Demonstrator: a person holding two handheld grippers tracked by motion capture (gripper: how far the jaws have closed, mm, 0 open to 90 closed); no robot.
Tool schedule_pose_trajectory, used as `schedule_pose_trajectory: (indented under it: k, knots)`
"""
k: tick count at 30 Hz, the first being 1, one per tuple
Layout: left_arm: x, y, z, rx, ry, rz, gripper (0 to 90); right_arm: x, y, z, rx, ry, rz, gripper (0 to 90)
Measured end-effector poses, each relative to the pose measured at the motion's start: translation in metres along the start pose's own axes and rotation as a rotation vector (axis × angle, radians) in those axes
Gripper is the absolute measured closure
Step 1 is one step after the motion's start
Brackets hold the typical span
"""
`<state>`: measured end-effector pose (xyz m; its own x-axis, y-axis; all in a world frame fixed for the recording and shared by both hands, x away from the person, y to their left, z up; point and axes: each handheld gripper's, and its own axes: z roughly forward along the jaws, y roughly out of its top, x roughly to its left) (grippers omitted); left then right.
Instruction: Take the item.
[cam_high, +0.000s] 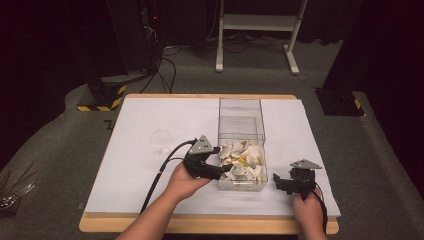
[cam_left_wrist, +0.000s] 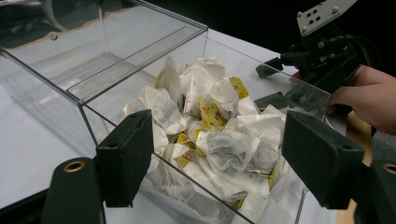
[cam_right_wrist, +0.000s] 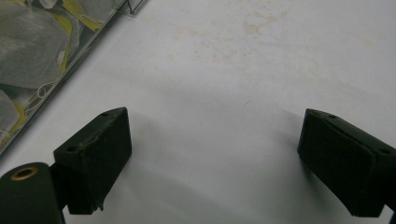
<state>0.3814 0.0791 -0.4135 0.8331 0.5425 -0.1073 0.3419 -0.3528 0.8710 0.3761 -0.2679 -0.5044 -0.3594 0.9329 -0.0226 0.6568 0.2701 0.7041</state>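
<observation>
Paper tea bags (cam_left_wrist: 219, 135) lie just ahead of your left gripper (cam_left_wrist: 217, 163) — jaws apart, nearer — right gripper (cam_right_wrist: 212, 163) spread too, empty.

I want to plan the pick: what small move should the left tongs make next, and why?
Probably lower the left tongs into the clear box and close on a top tea bag: the jaws are open, empty, and above the pile at the box's rim.
</observation>
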Motion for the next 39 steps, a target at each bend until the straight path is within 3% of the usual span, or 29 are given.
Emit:
schedule_pose_trajectory:
  k: [7,24,39]
  knots:
    - [-0.001,-0.001,0.009,0.029,-0.014,-0.004,27.0,0.000,0.000,0.000,0.000,0.000,0.000,9.7]
    - [-0.009,0.007,0.033,0.127,-0.021,0.051,28.6,0.000,0.000,0.000,0.000,0.001,0.000,9.8]
    - [-0.012,0.011,0.049,0.247,-0.043,0.097,47.9,0.000,0.000,0.000,0.000,0.001,0.000,9.8]
